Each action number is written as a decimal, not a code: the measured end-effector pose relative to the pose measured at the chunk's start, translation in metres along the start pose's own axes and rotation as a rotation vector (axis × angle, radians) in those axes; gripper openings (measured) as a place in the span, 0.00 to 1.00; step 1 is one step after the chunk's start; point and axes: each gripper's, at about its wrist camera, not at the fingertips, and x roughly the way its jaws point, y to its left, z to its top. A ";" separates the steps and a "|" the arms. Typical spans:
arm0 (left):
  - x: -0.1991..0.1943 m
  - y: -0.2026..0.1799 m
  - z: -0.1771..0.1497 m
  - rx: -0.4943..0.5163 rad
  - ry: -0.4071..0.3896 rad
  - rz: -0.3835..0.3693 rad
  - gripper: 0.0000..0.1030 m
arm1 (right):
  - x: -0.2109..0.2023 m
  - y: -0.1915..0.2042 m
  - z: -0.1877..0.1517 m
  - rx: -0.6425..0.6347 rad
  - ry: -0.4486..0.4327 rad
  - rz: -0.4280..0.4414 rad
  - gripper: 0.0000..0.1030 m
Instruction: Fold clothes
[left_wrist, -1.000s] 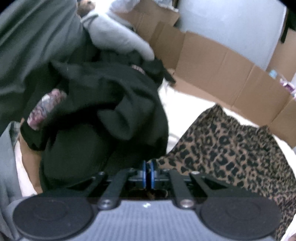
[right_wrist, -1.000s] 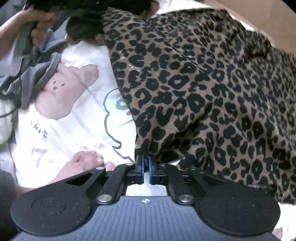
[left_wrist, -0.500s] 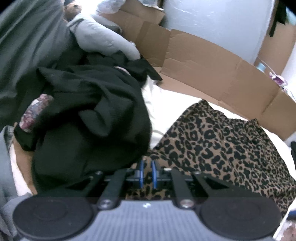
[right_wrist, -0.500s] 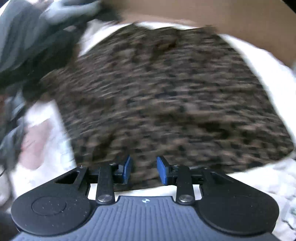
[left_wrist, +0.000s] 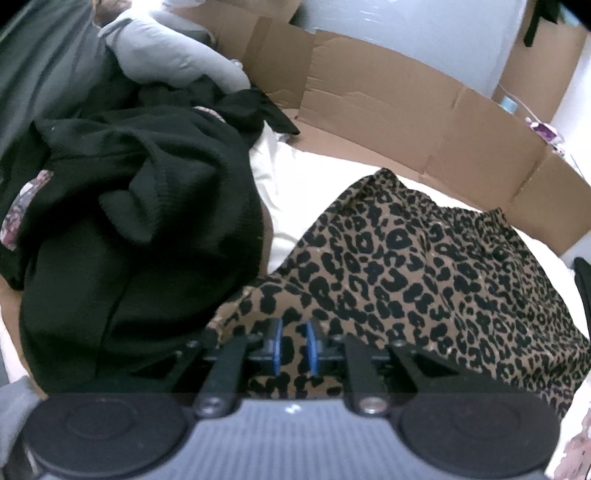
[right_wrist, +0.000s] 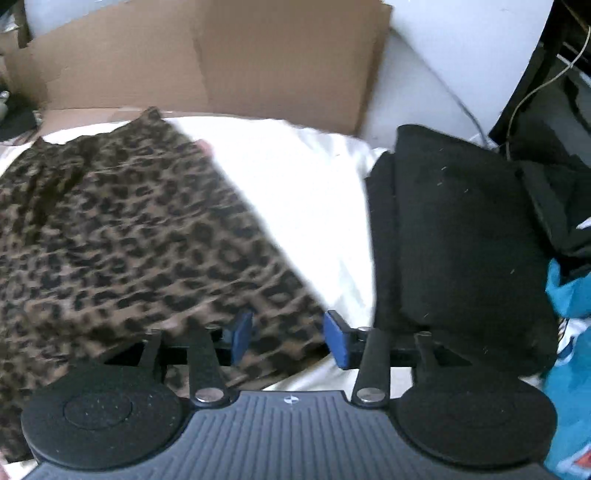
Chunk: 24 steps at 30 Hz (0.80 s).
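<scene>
Each tool is dark grey with ribbed lines on its body. The left gripper (left_wrist: 293, 345) has two blue fingertips on thin black bars, silver screws and two round black discs. The right gripper (right_wrist: 289, 338) looks the same, with a small white mark.

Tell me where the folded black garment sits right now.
In the right wrist view, the folded black garment lies on the white sheet, right of the leopard-print garment.

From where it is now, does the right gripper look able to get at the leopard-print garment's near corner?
Probably yes. The right gripper is open, and the leopard-print garment has its near corner lying flat on the white sheet between the fingers, nothing over it. The folded black garment sits apart to the right.
</scene>
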 end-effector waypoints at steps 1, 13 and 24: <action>0.000 0.000 -0.001 0.001 0.002 -0.001 0.15 | 0.006 -0.004 0.001 -0.008 0.001 -0.016 0.51; 0.005 -0.004 -0.008 0.007 0.027 -0.014 0.18 | 0.037 -0.004 -0.006 -0.067 0.079 0.025 0.08; 0.014 -0.019 -0.006 0.044 0.020 -0.051 0.18 | 0.043 -0.024 -0.001 0.004 0.112 -0.038 0.00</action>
